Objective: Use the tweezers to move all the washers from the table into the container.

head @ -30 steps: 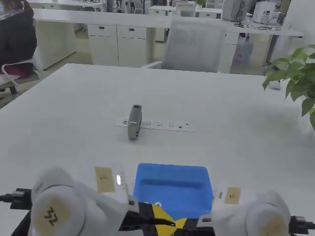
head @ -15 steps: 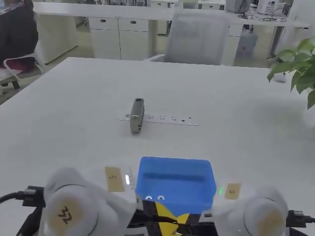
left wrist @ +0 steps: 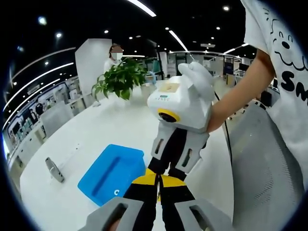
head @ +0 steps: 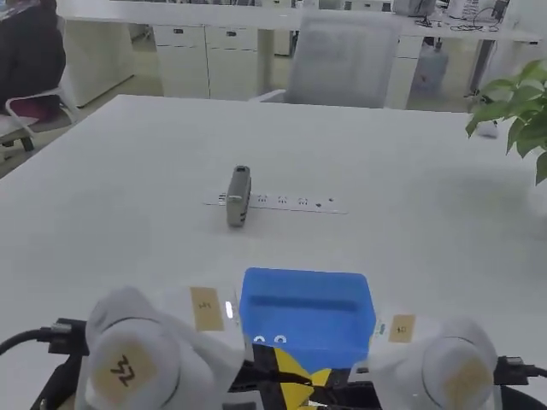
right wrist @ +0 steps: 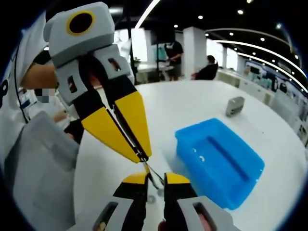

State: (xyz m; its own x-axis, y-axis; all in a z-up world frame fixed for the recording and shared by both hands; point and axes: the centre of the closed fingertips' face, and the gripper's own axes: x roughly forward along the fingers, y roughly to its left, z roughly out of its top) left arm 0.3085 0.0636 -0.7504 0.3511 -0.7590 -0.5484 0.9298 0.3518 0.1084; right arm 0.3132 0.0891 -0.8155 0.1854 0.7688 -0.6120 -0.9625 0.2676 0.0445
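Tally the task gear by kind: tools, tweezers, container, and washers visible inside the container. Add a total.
Tools: 2 (left tool, right tool)
Tweezers: 1
Blue container: 1
Washers in the container: 2
Total: 6

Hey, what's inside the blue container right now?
Two small washers lie on the floor of the blue container, by its near wall. The nearest edge is covered by the yellow jaws, so anything more there can't be seen.
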